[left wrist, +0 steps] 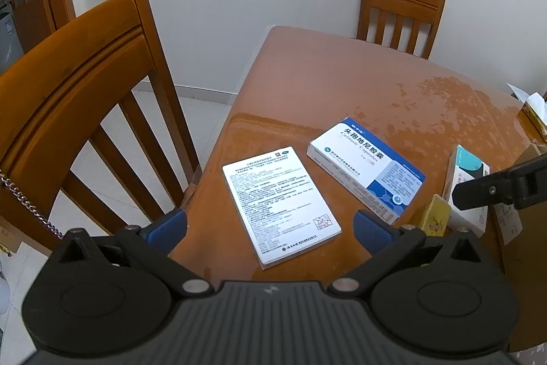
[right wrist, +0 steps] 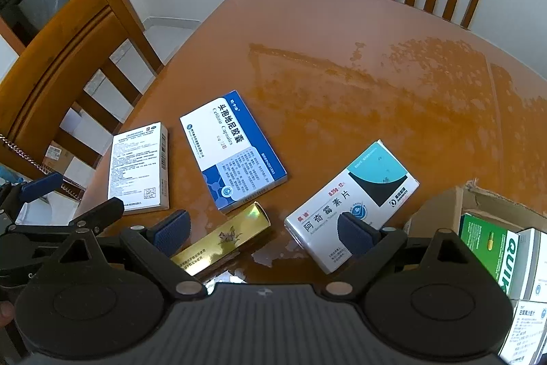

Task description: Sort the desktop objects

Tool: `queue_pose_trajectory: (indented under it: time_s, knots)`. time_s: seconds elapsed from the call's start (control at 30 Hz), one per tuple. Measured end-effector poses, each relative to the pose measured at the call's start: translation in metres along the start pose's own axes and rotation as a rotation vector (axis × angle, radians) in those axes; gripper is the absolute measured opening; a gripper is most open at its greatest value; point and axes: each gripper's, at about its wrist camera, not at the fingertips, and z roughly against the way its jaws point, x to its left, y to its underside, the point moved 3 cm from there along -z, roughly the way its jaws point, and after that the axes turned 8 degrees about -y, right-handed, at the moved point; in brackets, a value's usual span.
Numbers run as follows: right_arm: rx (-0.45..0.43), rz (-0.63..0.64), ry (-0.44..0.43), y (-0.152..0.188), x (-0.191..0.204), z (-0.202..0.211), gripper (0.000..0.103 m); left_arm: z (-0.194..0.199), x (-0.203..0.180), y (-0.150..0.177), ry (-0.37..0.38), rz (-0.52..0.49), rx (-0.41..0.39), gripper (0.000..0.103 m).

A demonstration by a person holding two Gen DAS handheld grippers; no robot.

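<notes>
Several medicine boxes lie on the brown table [left wrist: 342, 84]. A white box with fine print [left wrist: 280, 204] lies between the open fingers of my left gripper [left wrist: 270, 231], which hovers over it, empty. A blue-and-white box [left wrist: 365, 166] lies to its right. In the right wrist view the white box [right wrist: 138, 168], the blue-and-white box [right wrist: 232, 149], a gold box [right wrist: 222, 240] and a white-teal box [right wrist: 352, 204] lie on the table [right wrist: 342, 57]. My right gripper [right wrist: 263, 235] is open and empty above the gold box.
A cardboard box [right wrist: 478, 204] at the right holds several medicine boxes, one green [right wrist: 492, 245]. Wooden chairs stand at the left [left wrist: 78, 98] and at the far side [left wrist: 400, 12]. A tissue box [left wrist: 535, 112] sits at the right edge.
</notes>
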Motion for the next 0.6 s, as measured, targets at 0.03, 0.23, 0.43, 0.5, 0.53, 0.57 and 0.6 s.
queue_pose_trajectory:
  time_s: [0.03, 0.23, 0.43, 0.5, 0.53, 0.57, 0.6]
  knots:
    - [-0.001, 0.001, -0.001, 0.0, 0.0, 0.0, 0.096, 0.0, 0.0, 0.0, -0.001, 0.001, 0.0, 0.103]
    - [0.0, 0.003, -0.002, 0.001, 0.001, 0.0, 0.096, -0.003, 0.002, -0.001, -0.011, 0.012, -0.005, 0.103]
    - [-0.001, 0.0, -0.005, 0.001, 0.001, 0.001, 0.096, -0.004, -0.005, 0.005, 0.018, -0.01, -0.003, 0.103]
    - [-0.001, -0.001, -0.006, 0.001, 0.001, 0.001, 0.096, -0.004, -0.007, 0.007, 0.029, -0.019, -0.002, 0.103]
    - [-0.001, -0.002, -0.007, 0.001, 0.001, 0.001, 0.096, -0.004, -0.009, 0.008, 0.035, -0.024, -0.002, 0.103]
    - [-0.002, -0.002, -0.008, 0.001, 0.001, 0.001, 0.096, -0.004, -0.01, 0.009, 0.041, -0.028, -0.001, 0.103]
    - [-0.002, -0.003, -0.009, 0.001, 0.001, 0.001, 0.096, -0.004, -0.011, 0.01, 0.047, -0.033, -0.001, 0.103]
